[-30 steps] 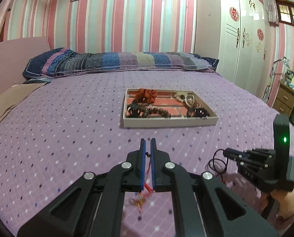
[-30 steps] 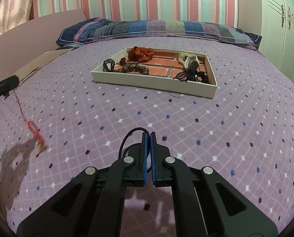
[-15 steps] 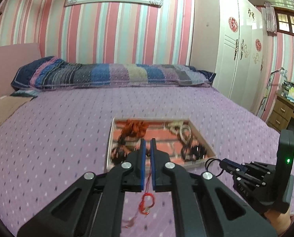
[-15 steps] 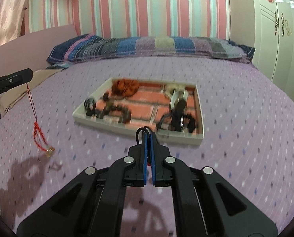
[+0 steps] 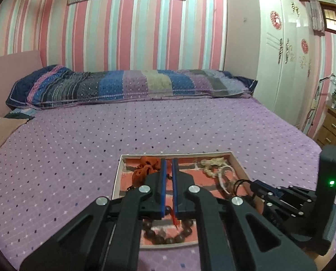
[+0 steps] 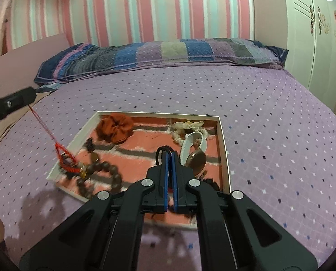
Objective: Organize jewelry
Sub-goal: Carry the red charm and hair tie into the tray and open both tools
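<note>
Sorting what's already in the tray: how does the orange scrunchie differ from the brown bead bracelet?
The orange scrunchie is soft gathered fabric; the brown bead bracelet is a string of hard round beads. The scrunchie is bunched compactly at the tray's far left corner; the bracelet sprawls in an open loop at the near left. Both lie inside the tray.

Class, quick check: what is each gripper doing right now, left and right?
Left gripper: shut on a red cord necklace dangling over the tray.
Right gripper: shut on a black hair tie.

We see a red cord necklace (image 6: 64, 155) dangling over a shallow white tray (image 6: 223, 140) on the bed, which holds brown beads (image 6: 109, 171), an orange scrunchie (image 6: 114, 127), and a white-strapped watch (image 6: 196, 155).
</note>
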### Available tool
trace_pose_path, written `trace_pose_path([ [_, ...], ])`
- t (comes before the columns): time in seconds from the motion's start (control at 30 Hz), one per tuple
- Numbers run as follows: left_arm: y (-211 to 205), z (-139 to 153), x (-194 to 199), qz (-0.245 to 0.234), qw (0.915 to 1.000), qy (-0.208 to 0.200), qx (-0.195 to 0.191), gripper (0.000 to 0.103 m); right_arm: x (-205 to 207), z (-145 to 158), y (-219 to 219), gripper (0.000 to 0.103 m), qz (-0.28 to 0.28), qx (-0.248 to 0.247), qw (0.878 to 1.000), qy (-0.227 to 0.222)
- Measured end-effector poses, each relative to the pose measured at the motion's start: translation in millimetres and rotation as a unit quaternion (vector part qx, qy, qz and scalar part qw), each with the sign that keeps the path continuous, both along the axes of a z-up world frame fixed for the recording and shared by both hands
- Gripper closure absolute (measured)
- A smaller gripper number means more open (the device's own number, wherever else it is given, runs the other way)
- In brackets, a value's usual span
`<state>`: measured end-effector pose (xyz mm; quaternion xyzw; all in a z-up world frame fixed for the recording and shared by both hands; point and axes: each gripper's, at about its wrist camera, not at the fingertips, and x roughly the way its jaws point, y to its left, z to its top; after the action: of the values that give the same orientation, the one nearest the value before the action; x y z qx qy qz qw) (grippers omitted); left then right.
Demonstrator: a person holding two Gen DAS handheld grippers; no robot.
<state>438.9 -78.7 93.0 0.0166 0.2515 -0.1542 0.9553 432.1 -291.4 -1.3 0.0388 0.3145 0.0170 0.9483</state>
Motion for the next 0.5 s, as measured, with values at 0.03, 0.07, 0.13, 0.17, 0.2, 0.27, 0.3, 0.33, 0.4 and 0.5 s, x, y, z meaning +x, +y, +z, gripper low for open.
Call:
trace_pose_path([
  [0.03,-0.9,-6.0,10.5,0.003,1.0,0.004,0.0,0.098,7.3,-2.4,-1.0,0.099,-0.002,0.0,1.0,0.002],
  [0.07,-1.1,-10.3,17.7,0.004,1.0,0.007,0.0,0.098,15.7,-5.9,-1.1,0.099,-0.003,-0.001,1.0,0.004],
  [0.13,-1.2,-22.7,38.1,0.004,0.9999,0.015,-0.004,0.098,29.2,-12.3,0.7,0.099,-0.002,-0.005,1.0,0.006],
  [0.17,-0.6,-29.3,48.5,0.003,0.9998,0.02,-0.007,0.098,36.8,-16.1,1.6,0.099,-0.002,-0.007,1.0,0.006],
  [0.2,-0.7,-34.1,55.8,0.004,0.9997,0.023,-0.006,0.098,41.7,-19.3,2.1,0.099,-0.002,-0.007,1.0,0.007],
  [0.27,-0.8,-45.3,72.8,0.009,0.9996,0.027,0.007,0.098,55.7,-30.4,3.9,0.099,0.001,-0.012,1.0,0.015],
  [0.3,-1.3,-54.0,83.0,0.013,0.9992,0.032,0.017,0.098,60.7,-34.1,4.5,0.099,0.002,-0.017,1.0,0.019],
  [0.33,-0.5,-59.9,89.2,0.015,0.999,0.038,0.02,0.098,65.1,-38.2,4.3,0.099,0.002,-0.019,1.0,0.024],
  [0.4,2.7,-75.3,102.5,0.019,0.9978,0.06,0.018,0.098,71.2,-45.6,2.5,0.099,0.001,-0.013,0.999,0.036],
  [0.5,7.0,-92.9,112.8,0.032,0.996,0.08,0.022,0.098,72.4,-48.4,1.3,0.099,-0.004,-0.016,0.999,0.037],
])
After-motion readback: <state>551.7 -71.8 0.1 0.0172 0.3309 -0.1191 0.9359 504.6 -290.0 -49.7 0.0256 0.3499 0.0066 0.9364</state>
